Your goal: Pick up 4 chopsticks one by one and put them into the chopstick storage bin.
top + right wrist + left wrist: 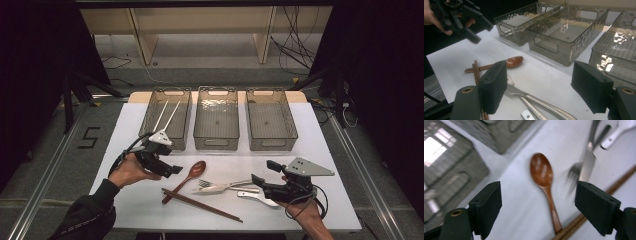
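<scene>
High view, left to right: left gripper (170, 169) off the near corner of the left smoked-plastic bin (166, 116) holding white chopsticks (166, 116), jaws spread wide, nothing between them. Just right of it, brown wooden spoon (192, 176) flat on the white table (140, 205), bowl toward the bins, handle over the dark wooden chopsticks (200, 204). Then steel fork and knife (220, 187), white spoon (257, 197), and right gripper (262, 175) parked near, jaws also wide and empty. Middle bin (216, 120) and right bin (271, 120) empty. Left gripper view: spoon centred between the jaws, not touching. Looks like cutlery sorting, approach phase on the wooden spoon. Next likely: lower, straddle the handle across its width, close, keep clear of the fork.
</scene>
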Tool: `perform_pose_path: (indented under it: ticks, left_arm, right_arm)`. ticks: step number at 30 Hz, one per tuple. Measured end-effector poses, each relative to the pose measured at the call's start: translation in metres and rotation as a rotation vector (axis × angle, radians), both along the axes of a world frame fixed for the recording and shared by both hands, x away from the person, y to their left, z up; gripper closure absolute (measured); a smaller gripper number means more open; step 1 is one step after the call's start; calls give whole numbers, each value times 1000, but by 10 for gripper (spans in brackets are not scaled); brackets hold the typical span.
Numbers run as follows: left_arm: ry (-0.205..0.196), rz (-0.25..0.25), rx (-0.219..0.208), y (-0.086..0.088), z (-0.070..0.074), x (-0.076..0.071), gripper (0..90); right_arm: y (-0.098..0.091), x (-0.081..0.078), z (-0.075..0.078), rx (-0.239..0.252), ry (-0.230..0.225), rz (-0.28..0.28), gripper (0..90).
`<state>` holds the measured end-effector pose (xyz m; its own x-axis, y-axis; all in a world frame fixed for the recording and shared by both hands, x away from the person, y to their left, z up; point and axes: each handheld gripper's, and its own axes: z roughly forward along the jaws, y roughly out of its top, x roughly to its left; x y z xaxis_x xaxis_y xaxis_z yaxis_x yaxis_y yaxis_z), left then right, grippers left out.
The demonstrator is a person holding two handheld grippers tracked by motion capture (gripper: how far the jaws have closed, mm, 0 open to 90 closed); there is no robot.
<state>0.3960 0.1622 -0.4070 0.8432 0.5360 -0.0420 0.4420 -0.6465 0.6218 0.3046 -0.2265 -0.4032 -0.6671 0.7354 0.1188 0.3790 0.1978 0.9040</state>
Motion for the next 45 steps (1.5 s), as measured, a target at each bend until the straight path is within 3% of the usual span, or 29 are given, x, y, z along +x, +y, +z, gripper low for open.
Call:
perform_pose_path:
  ticks: [14, 29, 39, 45]
  left_arm:
    - [1, -98, 74, -16, -11, -20, 213]
    - [7, -133, 124, -21, -21, -27, 197]
    - [-1, -184, 144, -25, -21, -29, 344]
    - [10, -223, 180, -28, -24, -31, 416]
  right_arm:
    - [-1, 0, 0, 0, 5, -3, 295]
    - [-1, 1, -1, -2, 5, -2, 296]
    - [0, 1, -1, -7, 6, 0, 296]
    - [0, 2, -1, -7, 7, -1, 296]
